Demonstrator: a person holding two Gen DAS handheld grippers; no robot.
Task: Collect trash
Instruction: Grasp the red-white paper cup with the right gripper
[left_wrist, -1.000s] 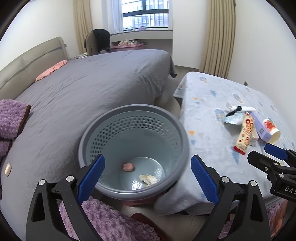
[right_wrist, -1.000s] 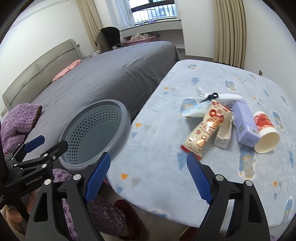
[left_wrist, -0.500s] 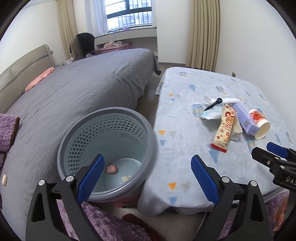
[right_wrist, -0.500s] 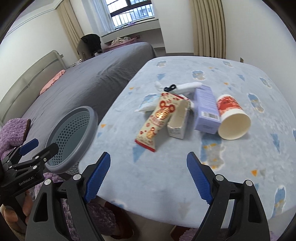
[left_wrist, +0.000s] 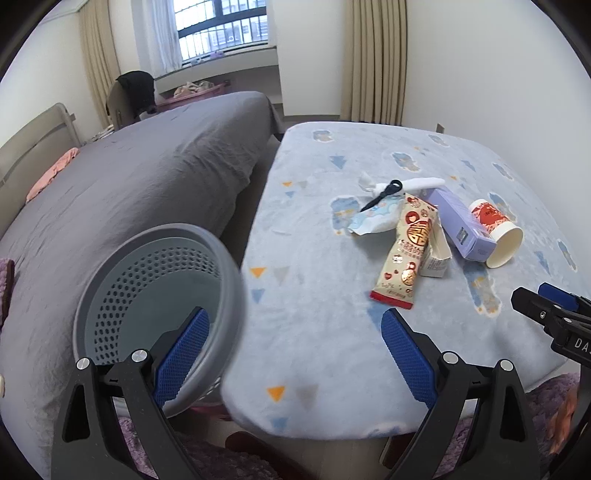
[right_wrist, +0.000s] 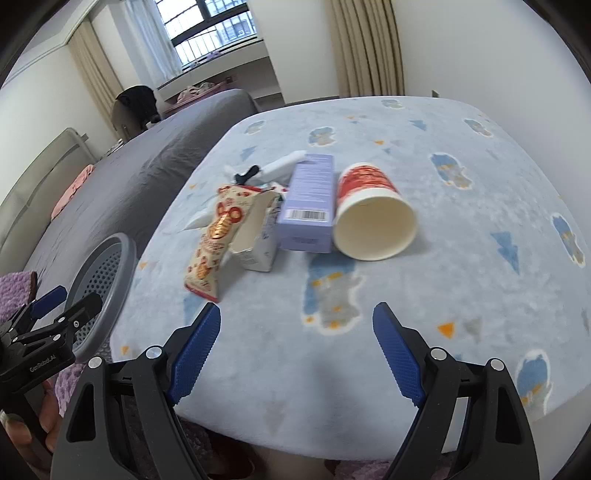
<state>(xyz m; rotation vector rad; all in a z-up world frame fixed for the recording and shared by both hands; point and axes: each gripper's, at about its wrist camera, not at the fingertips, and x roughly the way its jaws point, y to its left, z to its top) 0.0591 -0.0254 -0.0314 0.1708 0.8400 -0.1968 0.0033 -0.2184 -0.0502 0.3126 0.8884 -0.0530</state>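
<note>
paper cup (right_wrist: 373, 218) nearer, beyond fingers (right_wrist: 397, 365)

We note right gripper (right_wrist: 296, 345) with jaws spread wide, empty, above near edge of table (right_wrist: 480, 229). Ahead on cloth: paper cup (right_wrist: 371, 210) on its side, mouth toward us, touching purple box (right_wrist: 308, 201). Left of box, open white carton (right_wrist: 258, 236) against snack wrapper (right_wrist: 216, 240). Grey basket (right_wrist: 105, 280) sits beside table at left, left gripper (right_wrist: 55, 306) in front of it.
</note>
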